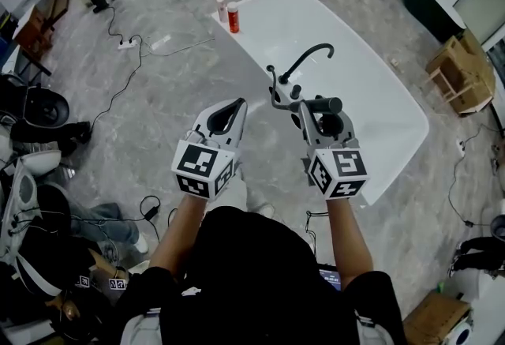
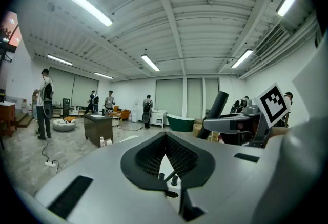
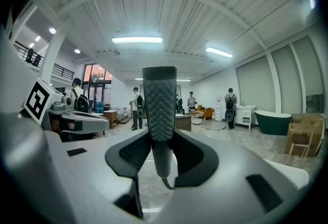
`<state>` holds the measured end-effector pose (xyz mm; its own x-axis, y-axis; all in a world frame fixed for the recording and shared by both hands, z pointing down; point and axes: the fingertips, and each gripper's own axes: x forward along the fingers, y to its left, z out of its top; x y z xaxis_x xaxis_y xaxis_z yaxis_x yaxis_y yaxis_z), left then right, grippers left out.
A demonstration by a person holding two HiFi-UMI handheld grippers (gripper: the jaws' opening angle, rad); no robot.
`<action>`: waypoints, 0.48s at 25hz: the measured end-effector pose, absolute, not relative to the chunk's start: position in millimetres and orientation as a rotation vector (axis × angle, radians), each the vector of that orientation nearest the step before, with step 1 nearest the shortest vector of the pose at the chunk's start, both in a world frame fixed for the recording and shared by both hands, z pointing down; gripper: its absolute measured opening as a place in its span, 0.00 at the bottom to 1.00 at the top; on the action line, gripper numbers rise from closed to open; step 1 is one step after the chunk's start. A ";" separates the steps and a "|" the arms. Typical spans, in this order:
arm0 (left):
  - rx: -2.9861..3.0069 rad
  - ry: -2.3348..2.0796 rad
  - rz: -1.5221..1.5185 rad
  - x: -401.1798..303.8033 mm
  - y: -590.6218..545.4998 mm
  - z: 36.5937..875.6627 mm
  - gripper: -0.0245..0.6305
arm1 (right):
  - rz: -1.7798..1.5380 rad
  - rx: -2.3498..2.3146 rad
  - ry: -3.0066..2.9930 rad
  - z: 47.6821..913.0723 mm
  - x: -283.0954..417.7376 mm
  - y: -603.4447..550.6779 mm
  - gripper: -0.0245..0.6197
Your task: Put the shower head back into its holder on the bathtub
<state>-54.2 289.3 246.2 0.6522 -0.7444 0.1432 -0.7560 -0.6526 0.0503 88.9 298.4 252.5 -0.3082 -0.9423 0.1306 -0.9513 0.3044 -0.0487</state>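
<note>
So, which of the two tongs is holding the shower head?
The right tongs: they are shut on the handle of the dark shower head. The left tongs are shut with nothing between them.

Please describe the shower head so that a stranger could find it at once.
Find the large white bathtub. At its near rim, beside the curved black faucet, the right hand-held gripper holds the shower head: a dark straight bar with a studded face.

Seen from your head camera, your right tongs (image 1: pixel 319 116) cover most of the shower head (image 1: pixel 325 104); what lies beneath them on the bathtub (image 1: pixel 276 12) stays unseen. The two bottles (image 1: pixel 229 13) are too small to read. In the right gripper view, the hose (image 3: pixel 167 183) drops out of sight.
</note>
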 end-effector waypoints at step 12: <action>2.738 -1.244 0.158 -53.9 216.4 253.6 0.06 | 0.173 1.784 -2.461 255.5 86.6 227.4 0.25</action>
